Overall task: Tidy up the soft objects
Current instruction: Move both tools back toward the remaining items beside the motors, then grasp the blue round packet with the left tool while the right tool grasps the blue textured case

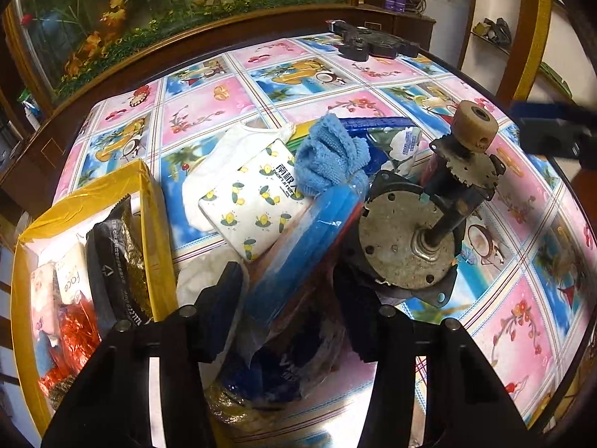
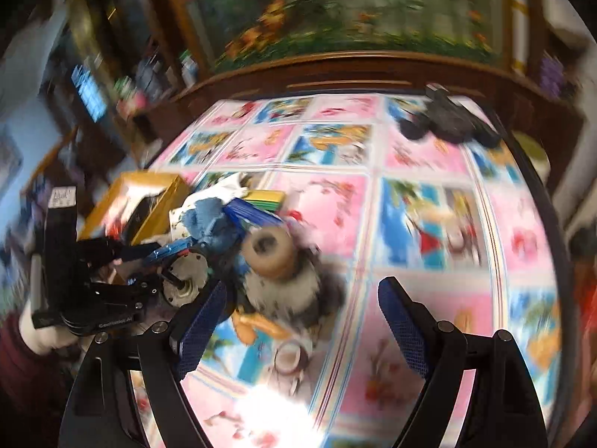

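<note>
My left gripper (image 1: 289, 310) sits low over the pile, fingers spread on either side of a clear plastic bag with a blue strip (image 1: 298, 246); whether the pads (image 1: 224, 298) actually pinch it I cannot tell. My right gripper (image 2: 302, 324) hovers above the flowered tablecloth (image 2: 429, 224) with its jaws wide apart and nothing between them; that view is smeared with blur. The soft things lie heaped mid-table: a blue towel (image 1: 330, 156) draped over a lemon-print tissue pack (image 1: 257, 201), with white cloth (image 1: 220, 164) behind it. A rusty motor with a shaft and tan wheel (image 1: 421, 216) stands just right of the bag, touching the heap. A yellow box (image 1: 153, 224) holding packets sits at the left. Black parts (image 1: 369, 41) lie at the far edge
</note>
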Motion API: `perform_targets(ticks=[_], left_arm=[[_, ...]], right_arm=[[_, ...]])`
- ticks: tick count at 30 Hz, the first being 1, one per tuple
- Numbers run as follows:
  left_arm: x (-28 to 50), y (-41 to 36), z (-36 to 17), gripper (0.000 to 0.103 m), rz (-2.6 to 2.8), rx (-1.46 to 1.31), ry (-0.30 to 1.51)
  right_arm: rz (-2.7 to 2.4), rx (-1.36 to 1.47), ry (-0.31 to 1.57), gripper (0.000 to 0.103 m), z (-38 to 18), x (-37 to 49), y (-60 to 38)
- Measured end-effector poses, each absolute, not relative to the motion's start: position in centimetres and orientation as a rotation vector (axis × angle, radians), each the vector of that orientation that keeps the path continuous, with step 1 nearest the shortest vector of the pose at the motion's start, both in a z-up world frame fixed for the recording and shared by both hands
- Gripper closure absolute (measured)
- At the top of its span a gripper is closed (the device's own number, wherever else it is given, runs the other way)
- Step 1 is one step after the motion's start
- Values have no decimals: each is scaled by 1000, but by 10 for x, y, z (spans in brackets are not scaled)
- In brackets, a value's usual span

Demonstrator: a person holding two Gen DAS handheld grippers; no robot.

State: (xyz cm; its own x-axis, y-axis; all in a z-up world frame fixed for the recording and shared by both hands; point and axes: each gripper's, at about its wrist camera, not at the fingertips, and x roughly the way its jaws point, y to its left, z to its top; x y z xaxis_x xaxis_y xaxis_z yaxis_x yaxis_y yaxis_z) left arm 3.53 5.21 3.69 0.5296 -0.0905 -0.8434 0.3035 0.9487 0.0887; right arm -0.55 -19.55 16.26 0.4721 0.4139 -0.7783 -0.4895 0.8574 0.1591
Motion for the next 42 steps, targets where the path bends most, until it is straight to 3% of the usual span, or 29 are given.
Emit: perform_targets(ticks=[7,18,20,21,25,28,42], left_arm=[[45,51,34,54,-286,260,1003],[59,53,28,56,-330,263,1028],[58,50,27,60,-342,275,1029],[58,49,26,73,-364,271,1039],[54,39,27,80,-346,315,1013],[53,43,34,83,-348,261,1000],[-5,78,98,84,-307,84,846]], right_arm=[[682,-377,1055,26,178,59,-123],[688,-670,1196,31,133,109,-49],[691,-703,1210,36,117,112,-38],[695,-711,1216,42,111,113,-33],[724,-703,1238,72,91,116,-23],[729,-686,1222,82,96,112,-27],[633,-439,1051,83,190,62,-87]])
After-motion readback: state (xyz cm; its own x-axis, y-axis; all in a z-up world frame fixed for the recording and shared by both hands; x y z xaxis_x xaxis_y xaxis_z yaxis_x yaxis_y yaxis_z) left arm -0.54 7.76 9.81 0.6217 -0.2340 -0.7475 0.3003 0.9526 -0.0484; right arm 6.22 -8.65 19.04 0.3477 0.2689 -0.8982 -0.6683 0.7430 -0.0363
